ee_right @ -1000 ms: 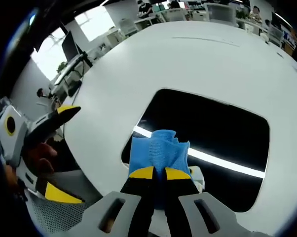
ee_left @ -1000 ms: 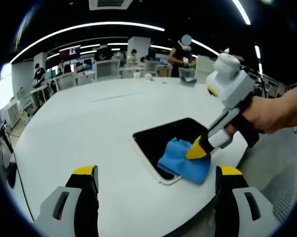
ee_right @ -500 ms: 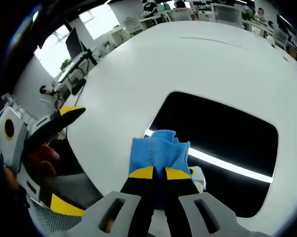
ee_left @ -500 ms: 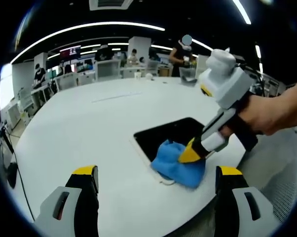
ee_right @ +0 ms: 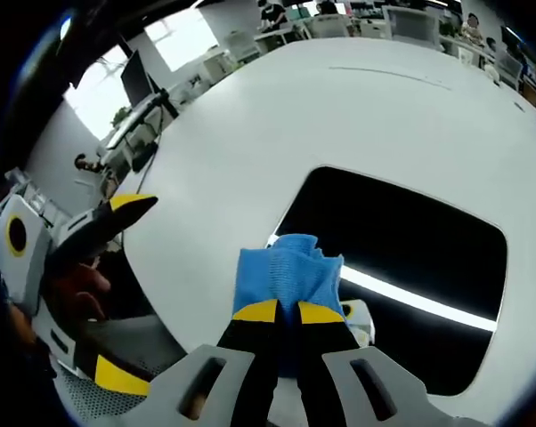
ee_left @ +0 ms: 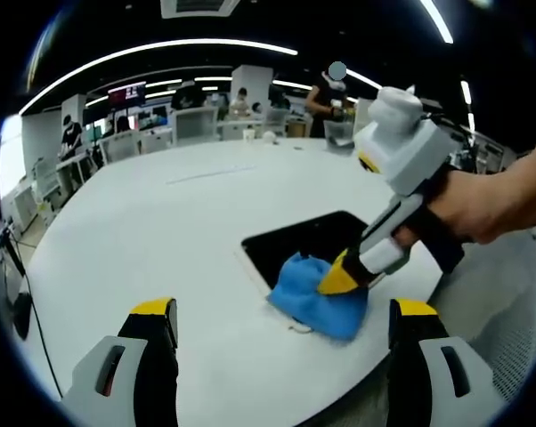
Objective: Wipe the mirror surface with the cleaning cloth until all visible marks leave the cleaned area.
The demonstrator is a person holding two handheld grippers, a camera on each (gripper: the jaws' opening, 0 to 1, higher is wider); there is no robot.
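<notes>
Wipe under way, near mirror corner

Right tongs (ee_right: 279,311) pinch the cloth (ee_right: 288,271), pressed on the mirror (ee_right: 410,249) at its near corner, on the white surface (ee_left: 161,231). Left tongs (ee_left: 281,320) hang spread above the surface edge, holding nothing. No marks can be made out on the dark glass; most of it lies beyond the cloth, so wiping looks unfinished
</notes>
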